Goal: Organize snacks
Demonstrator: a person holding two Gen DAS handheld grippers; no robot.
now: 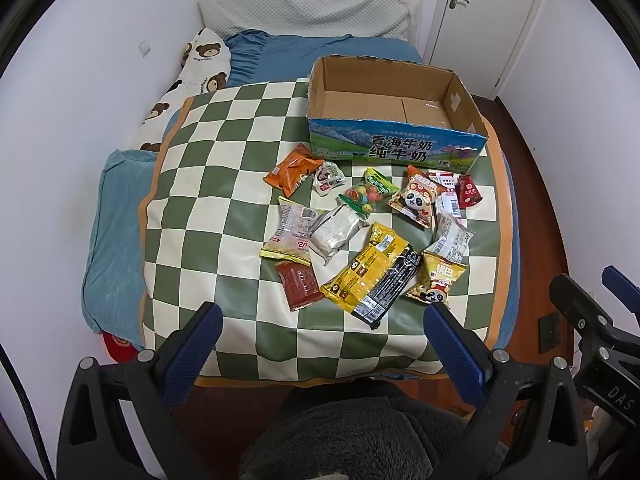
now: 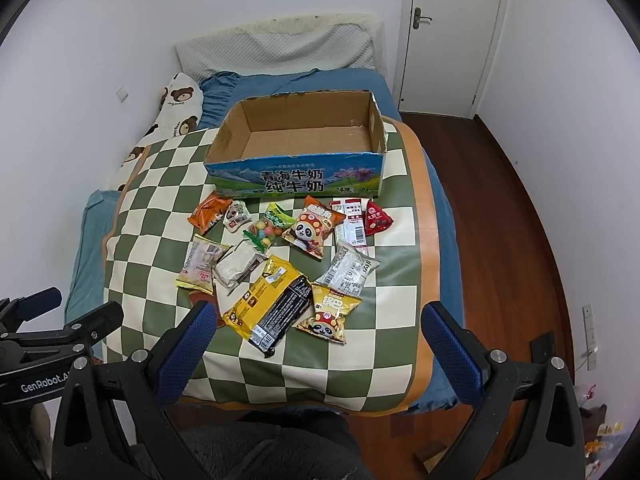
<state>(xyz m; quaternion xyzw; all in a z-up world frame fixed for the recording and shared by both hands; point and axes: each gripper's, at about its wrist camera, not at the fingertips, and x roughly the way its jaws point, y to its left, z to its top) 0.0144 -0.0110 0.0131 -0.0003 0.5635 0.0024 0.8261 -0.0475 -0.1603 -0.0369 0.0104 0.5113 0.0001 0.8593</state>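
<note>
Two grippers hang above the foot of a bed, both spread wide with nothing between their blue pads: the left gripper (image 1: 322,326) and the right gripper (image 2: 320,326). A dozen or so snack packets lie scattered on a green-and-white checked mat (image 1: 208,184), all outside the open cardboard box (image 1: 394,104), which stands at the mat's far end and looks empty. Nearest the grippers lies a large yellow-and-black bag (image 1: 374,274), with a yellow panda packet (image 1: 438,282) touching its right side. Close to the box front sit an orange packet (image 1: 292,170), a clear bag of coloured candies (image 1: 366,194), an orange panda packet (image 1: 416,196) and a small red packet (image 1: 468,192). The left wrist view shows a dark red packet (image 1: 300,284) in full beside the yellow-and-black bag; in the right wrist view the left finger hides most of it. The right wrist view shows more of the wooden floor (image 2: 516,240) and a closed white door (image 2: 452,32)
</note>
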